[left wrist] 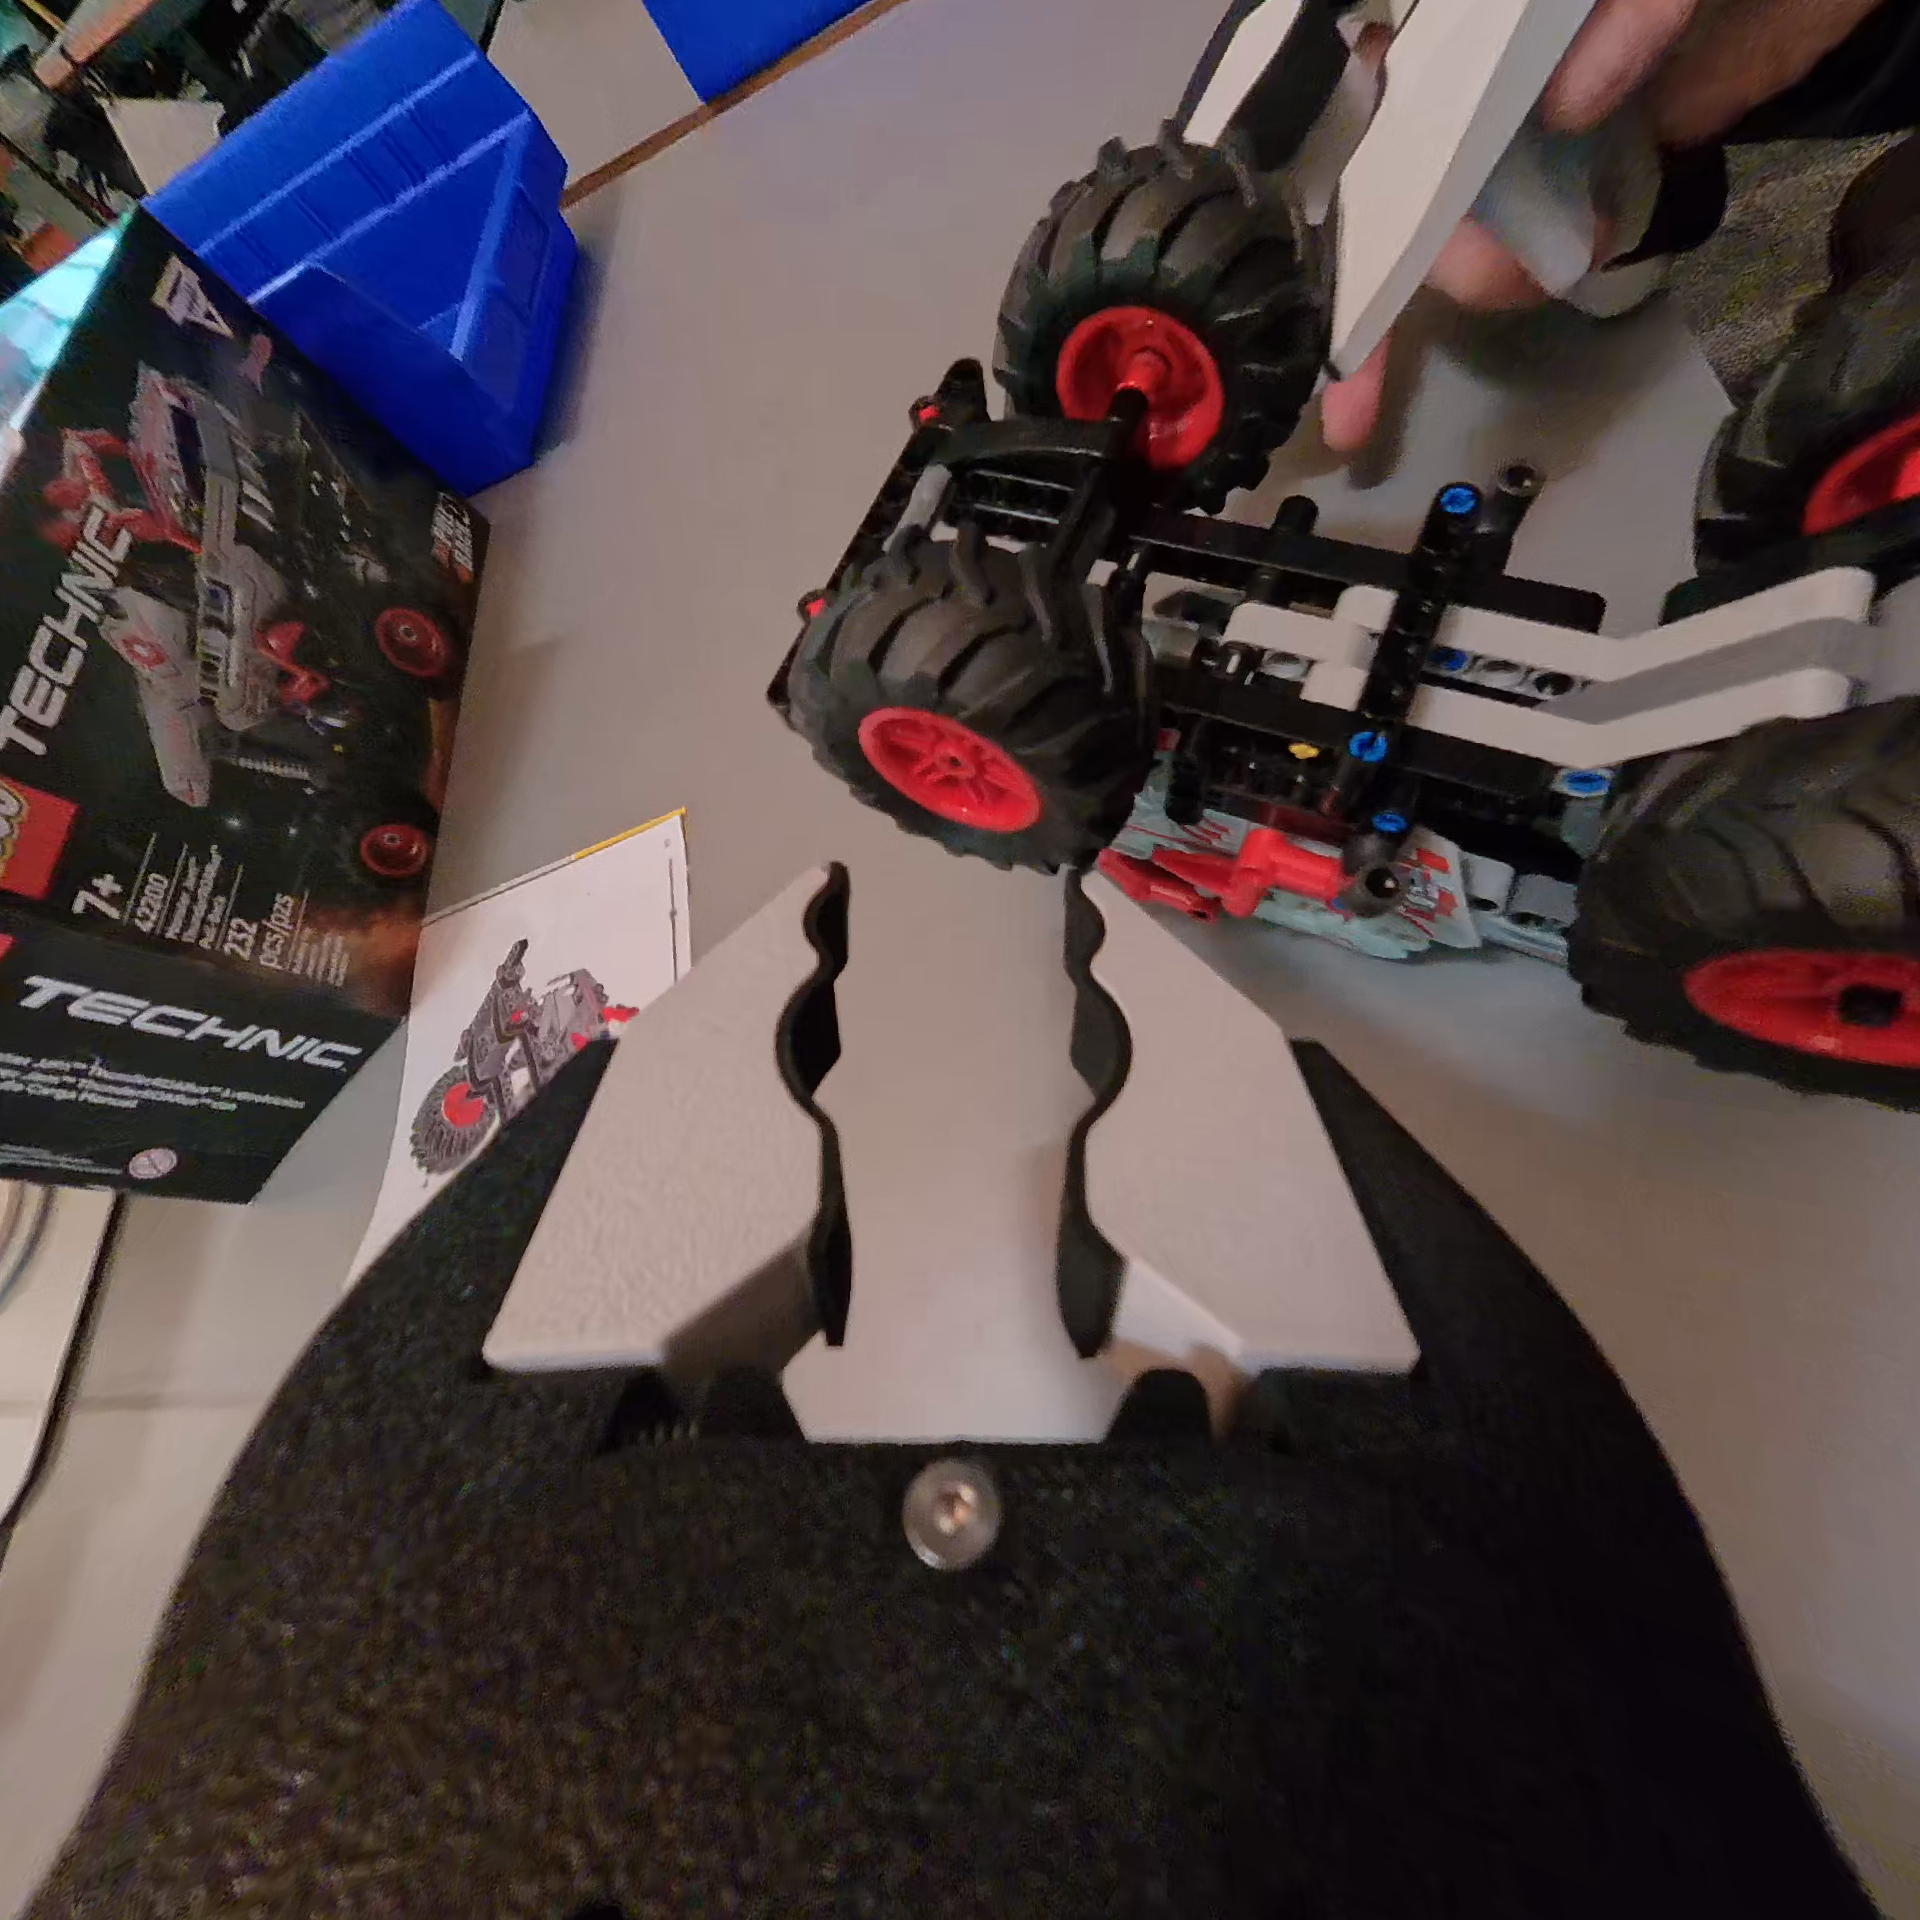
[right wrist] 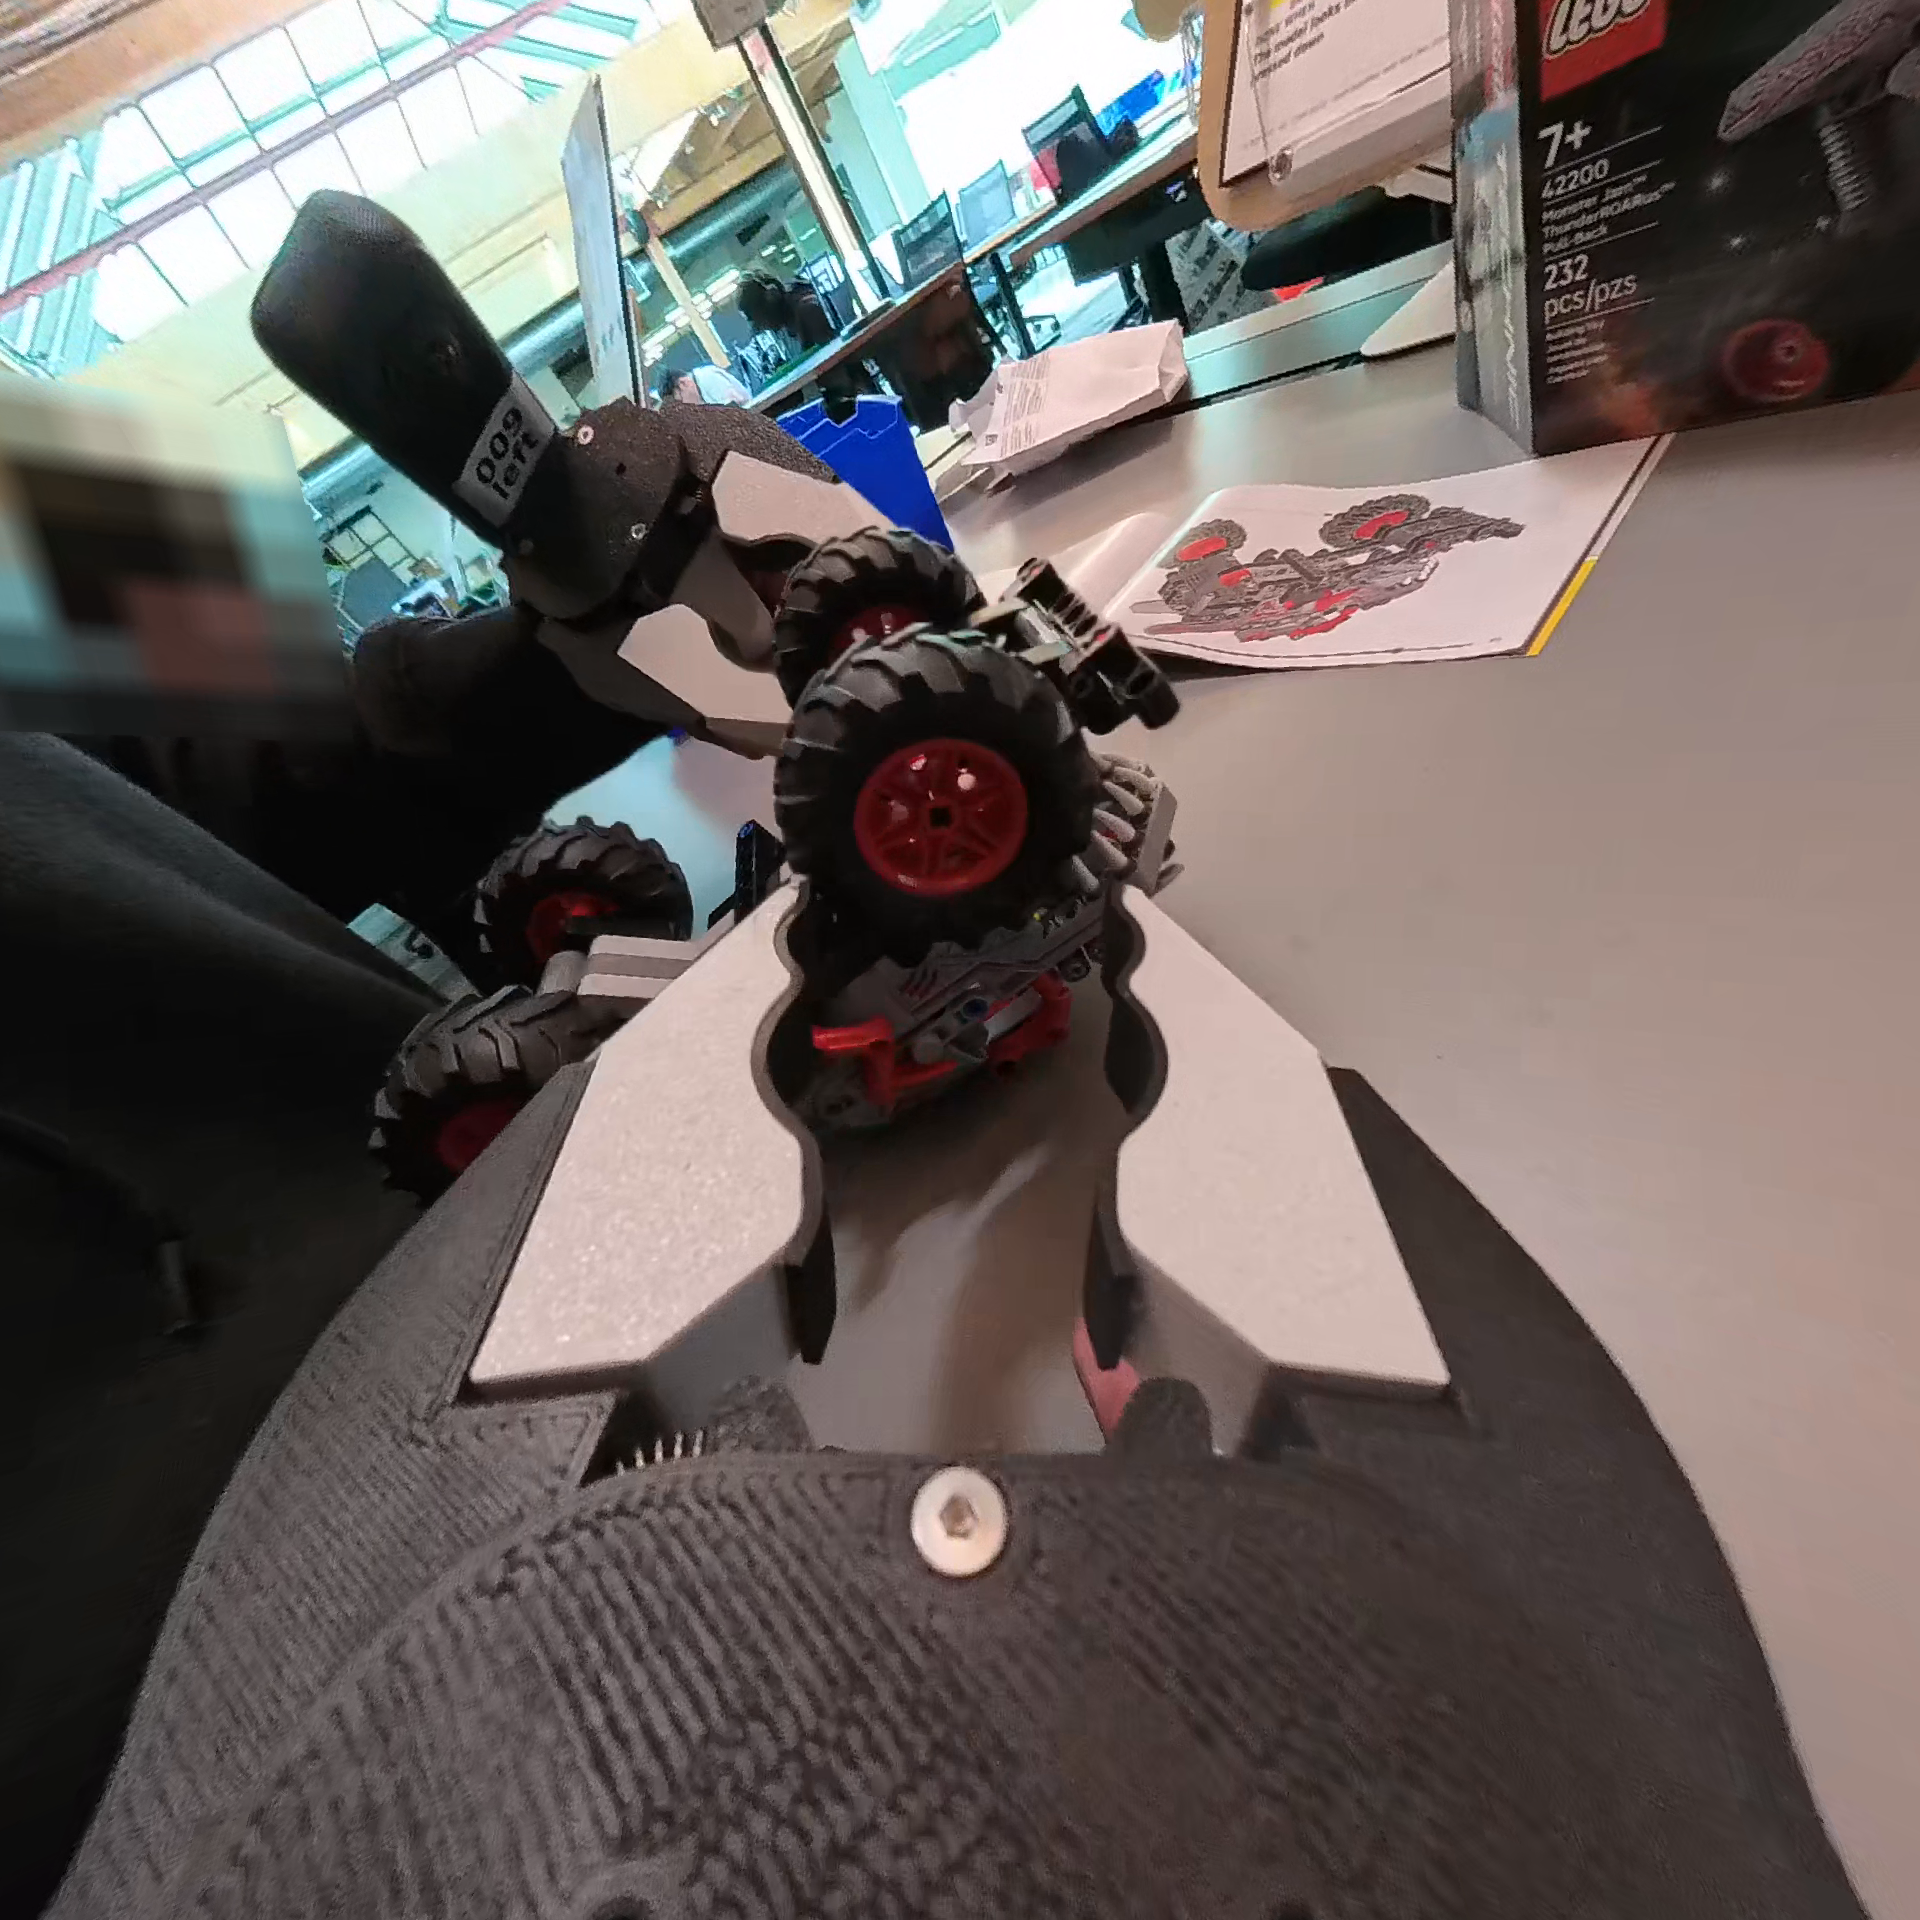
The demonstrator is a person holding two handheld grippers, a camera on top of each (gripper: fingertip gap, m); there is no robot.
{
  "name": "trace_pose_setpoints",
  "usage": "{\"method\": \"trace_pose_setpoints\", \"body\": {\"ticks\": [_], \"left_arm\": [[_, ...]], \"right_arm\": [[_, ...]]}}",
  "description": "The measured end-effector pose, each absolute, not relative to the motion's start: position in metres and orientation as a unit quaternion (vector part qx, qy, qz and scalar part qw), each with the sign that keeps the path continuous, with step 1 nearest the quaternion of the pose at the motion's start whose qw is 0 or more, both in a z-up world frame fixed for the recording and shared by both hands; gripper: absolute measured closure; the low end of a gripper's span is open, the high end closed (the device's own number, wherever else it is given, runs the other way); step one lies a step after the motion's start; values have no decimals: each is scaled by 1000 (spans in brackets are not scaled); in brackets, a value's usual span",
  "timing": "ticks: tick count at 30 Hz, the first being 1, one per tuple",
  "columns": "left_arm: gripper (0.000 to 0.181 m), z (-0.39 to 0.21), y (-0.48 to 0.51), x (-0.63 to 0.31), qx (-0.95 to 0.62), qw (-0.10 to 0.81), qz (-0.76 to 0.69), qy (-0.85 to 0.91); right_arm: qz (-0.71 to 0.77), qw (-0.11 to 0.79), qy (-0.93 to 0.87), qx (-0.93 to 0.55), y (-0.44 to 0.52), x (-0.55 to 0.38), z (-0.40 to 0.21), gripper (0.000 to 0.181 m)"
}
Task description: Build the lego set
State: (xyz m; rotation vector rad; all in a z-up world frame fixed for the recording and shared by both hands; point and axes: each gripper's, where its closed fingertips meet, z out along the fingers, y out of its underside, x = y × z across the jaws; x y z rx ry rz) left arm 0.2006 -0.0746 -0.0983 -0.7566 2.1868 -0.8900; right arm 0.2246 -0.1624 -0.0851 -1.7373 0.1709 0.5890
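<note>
— Where is the truck (left wrist: 1299, 644) sitting?
— Lying flipped on the desk (left wrist: 831, 312), the right gripper (right wrist: 956, 997) clamping its chassis.
— And the left gripper (left wrist: 951, 914)?
— Fingers (left wrist: 727, 1039) gaping empty, just below the front wheel (left wrist: 966, 738).

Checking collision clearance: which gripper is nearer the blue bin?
Left. The left gripper is on the blue bin's side of the truck; the right gripper is on the opposite side.

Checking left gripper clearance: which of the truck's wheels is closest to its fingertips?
The black knobby tyre with the red rim, just beyond the left hand-held gripper; the other wheels sit higher or far right.
</note>
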Motion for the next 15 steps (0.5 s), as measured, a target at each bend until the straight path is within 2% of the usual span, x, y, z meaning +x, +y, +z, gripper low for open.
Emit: {"method": "trace_pose_setpoints", "body": {"ticks": [2,6,9,11,13,15], "left_arm": [[138,-97,-66,197,-302,318,-330,836],[141,-89,-20,211,-368,344,-261,824],[126,-119,-4,217,-412,250,-189,856],[116,-135,10,228,-414,228,-150,868],[118,-142,22,242,-411,225,-142,872],[120,-155,31,244,-428,178,-134,876]], "right_arm": [[248,599,68,-758,-168,227,-85,128],[194,601,72,-772,-182,254,-83,129],[143,598,91,-784,-188,286,-83,128],[102,582,83,-802,-187,305,-87,128],[74,556,64,-826,-183,317,-92,128],[51,524,46,-849,-178,325,-101,128]]}}
